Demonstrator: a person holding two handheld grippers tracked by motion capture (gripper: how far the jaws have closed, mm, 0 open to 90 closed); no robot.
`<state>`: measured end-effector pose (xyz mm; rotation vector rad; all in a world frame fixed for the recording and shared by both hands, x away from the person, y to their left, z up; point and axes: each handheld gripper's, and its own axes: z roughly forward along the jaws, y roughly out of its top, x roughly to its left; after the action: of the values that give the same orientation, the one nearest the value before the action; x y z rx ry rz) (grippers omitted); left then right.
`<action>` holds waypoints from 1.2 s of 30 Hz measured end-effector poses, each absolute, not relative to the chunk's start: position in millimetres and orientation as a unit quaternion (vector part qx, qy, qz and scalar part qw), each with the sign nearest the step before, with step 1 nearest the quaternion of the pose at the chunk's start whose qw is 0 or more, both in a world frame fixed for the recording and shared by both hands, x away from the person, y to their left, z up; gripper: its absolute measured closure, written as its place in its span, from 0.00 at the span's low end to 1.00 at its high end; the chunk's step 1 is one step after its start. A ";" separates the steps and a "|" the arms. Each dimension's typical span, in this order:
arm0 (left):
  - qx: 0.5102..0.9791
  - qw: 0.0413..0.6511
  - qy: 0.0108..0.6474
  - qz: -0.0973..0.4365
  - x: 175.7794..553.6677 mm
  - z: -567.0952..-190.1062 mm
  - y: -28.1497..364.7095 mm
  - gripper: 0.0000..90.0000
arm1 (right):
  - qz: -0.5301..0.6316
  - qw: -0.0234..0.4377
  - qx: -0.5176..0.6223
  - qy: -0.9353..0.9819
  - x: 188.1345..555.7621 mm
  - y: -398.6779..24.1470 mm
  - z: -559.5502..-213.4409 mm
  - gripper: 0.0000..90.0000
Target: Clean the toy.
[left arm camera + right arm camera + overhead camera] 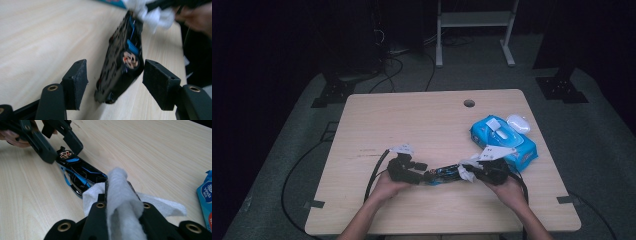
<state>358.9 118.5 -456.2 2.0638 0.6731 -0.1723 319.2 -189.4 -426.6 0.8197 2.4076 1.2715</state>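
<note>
The left gripper (421,169) has its jaws apart, standing either side of one end of a black-and-blue device (120,67) without pressing it. The device lies on the wooden surface (422,120) between the two grippers. The right gripper (469,172) is clamped on a white wipe (120,195) against the device's other end. A blue wipes pack (504,140) sits beyond.

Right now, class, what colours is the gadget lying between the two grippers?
Glossy black with bright blue accents; the gadget shows best in the right gripper view.
</note>
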 end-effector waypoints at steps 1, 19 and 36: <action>0.843 0.459 0.272 -0.075 359.1 -457.9 117.2 0.40 | 0.443 0.147 0.284 0.838 318.5 -189.8 -426.6 0.94; 0.839 0.461 0.268 -0.103 356.4 -462.0 114.6 0.32 | 0.447 0.146 0.250 0.846 301.1 -193.4 -428.3 0.94; 0.869 0.448 0.210 -0.017 337.4 -462.3 104.3 0.35 | 0.430 0.130 0.236 0.862 296.4 -187.7 -436.8 0.93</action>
<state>337.4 104.3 -462.3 2.1495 0.5201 -0.0414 296.4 -187.7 -436.8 0.6866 2.5037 1.2483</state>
